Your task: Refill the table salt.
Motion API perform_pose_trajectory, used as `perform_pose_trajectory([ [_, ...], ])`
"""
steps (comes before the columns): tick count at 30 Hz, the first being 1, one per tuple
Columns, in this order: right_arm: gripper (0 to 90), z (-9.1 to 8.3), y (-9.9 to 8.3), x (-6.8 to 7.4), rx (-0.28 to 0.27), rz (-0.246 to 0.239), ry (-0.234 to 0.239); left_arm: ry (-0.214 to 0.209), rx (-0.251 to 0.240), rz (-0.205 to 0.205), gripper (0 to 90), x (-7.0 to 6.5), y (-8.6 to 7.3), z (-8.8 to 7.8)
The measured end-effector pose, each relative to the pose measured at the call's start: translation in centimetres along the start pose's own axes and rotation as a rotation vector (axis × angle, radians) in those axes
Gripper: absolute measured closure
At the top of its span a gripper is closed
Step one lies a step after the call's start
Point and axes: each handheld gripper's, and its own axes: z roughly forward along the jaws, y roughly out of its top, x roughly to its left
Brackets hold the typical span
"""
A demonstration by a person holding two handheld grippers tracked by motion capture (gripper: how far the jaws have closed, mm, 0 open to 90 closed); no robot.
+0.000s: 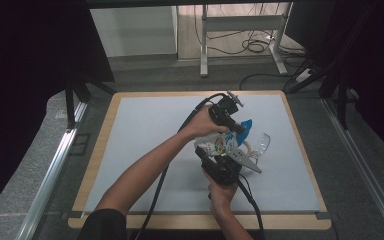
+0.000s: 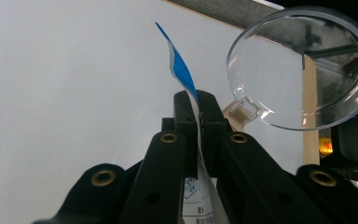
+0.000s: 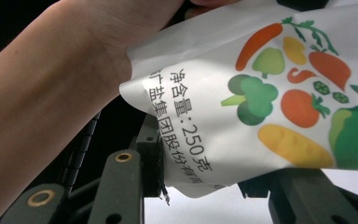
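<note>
Your left fingers (image 2: 198,109) are pressed together on the thin top edge of the pouch (image 1: 219,144), with its blue corner (image 2: 179,70) standing free above the fingertips. Your right fingers (image 3: 200,186) stand partly spread around the bottom end of the same pouch, where the printed text and vegetable pictures are; the left pad seems to touch the pouch, but I cannot tell if the right pad presses it too. The pouch hangs between both fingers, lifted above the counter (image 1: 145,130).

If you want to pour or open it, I think you should keep the top pinch firm and not pull hard, because the film is thin and can slip or tear at the edge. Hold the bottom end gently, so the contents do not bunch up.

The clear plastic scoop (image 2: 303,70) lies just beside your left fingertips, on their right side, with its small handle pointing toward them. It is light, so a swing of the pouch could push it. Your left forearm (image 3: 51,93) is close to the right fingers and leaves little room there.
</note>
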Motion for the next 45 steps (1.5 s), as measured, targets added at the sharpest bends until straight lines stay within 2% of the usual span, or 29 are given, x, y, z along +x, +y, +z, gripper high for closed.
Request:
perform_pose_trajectory([
  [45, 60.3, -0.03, 0.16, -0.3, -0.005, 0.007, 0.002, -0.002, 0.011, 0.002, 89.5, -0.01, 0.27, 0.46],
])
